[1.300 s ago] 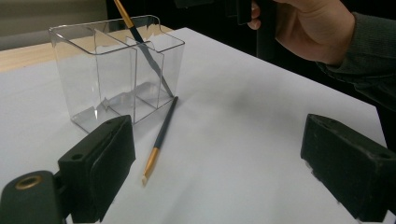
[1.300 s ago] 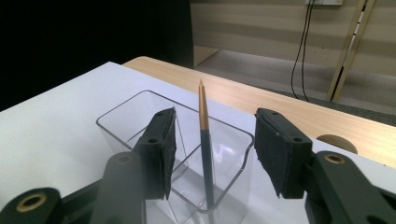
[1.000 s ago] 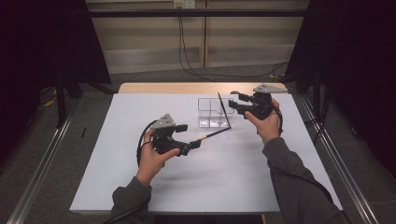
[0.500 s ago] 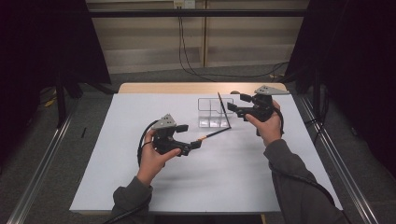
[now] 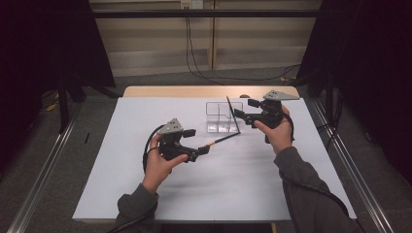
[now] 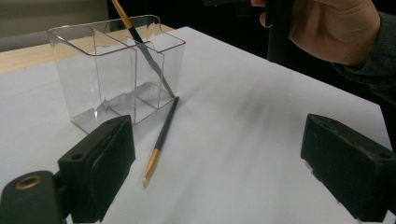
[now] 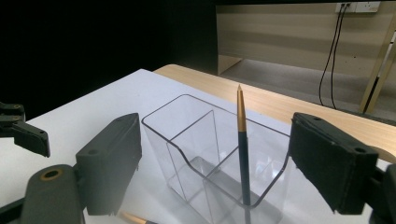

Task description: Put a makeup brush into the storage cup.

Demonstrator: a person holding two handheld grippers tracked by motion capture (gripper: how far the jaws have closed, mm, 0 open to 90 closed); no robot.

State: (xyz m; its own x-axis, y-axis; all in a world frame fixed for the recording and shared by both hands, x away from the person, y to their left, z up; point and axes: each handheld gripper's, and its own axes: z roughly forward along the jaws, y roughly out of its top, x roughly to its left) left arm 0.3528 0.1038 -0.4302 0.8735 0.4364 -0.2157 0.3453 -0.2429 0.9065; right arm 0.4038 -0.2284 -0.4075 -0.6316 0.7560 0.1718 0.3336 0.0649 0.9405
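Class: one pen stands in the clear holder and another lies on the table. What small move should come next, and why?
Probably the left gripper eases down onto the lying pen: its fingers are open and empty, and the pen is beside the holder, not in it.

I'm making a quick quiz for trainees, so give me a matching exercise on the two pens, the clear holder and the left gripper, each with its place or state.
Things:
1. pen with gold end up
2. pen on the table
3. clear holder
4. left gripper

States:
A. open, holding nothing
B. lying flat beside the holder
C. standing on the white table, split into compartments
D. leaning inside the holder

Pairs: 1-D, 2-B, 3-C, 4-A
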